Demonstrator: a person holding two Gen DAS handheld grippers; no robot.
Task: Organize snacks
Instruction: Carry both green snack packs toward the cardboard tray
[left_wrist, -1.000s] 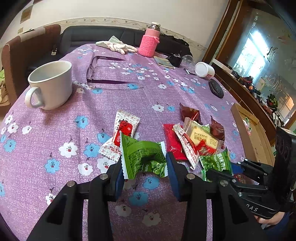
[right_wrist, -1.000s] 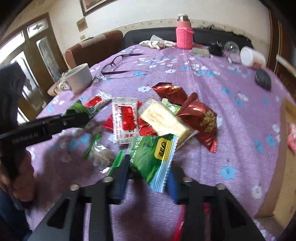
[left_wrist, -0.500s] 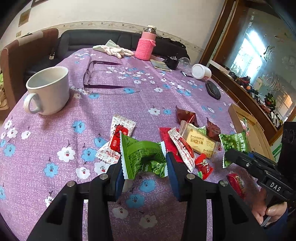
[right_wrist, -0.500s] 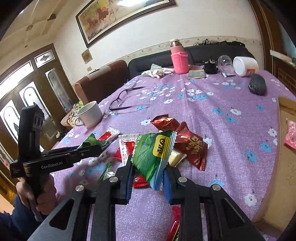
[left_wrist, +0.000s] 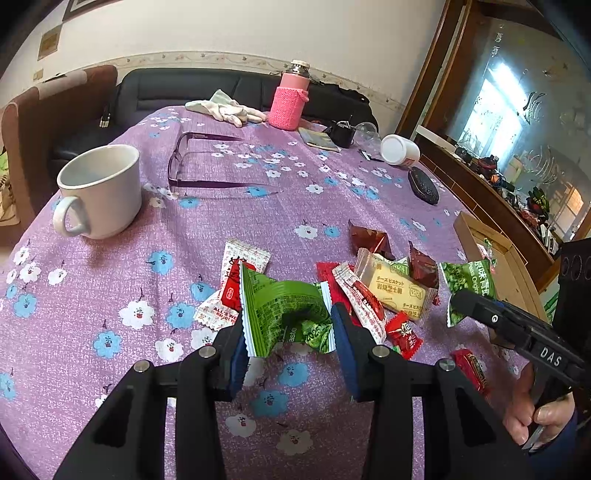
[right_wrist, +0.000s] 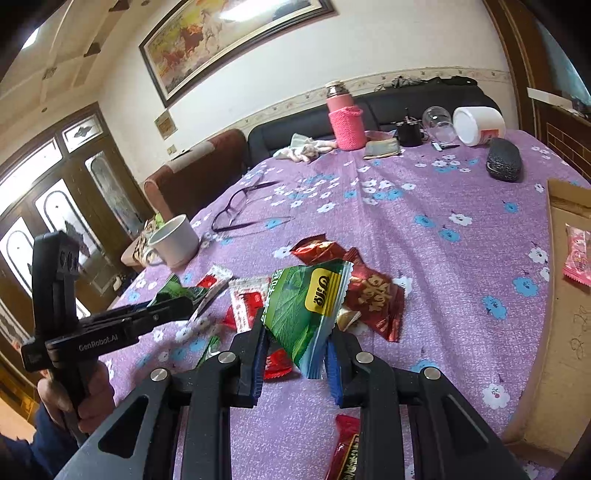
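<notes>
While the left gripper (left_wrist: 288, 343) clenches a crumpled green packet (left_wrist: 284, 310), the right gripper (right_wrist: 295, 354) grasps another green packet (right_wrist: 306, 306) above the snack pile (left_wrist: 373, 284) on the tabletop (left_wrist: 221, 221).

Daylight from the glass doors (right_wrist: 55, 206) left of my desk (right_wrist: 424, 206) lights the room brightly and evenly. Both views bow at black-cornered edges; the mirror (left_wrist: 517, 110) beyond the desk glares, shadows stay soft.
</notes>
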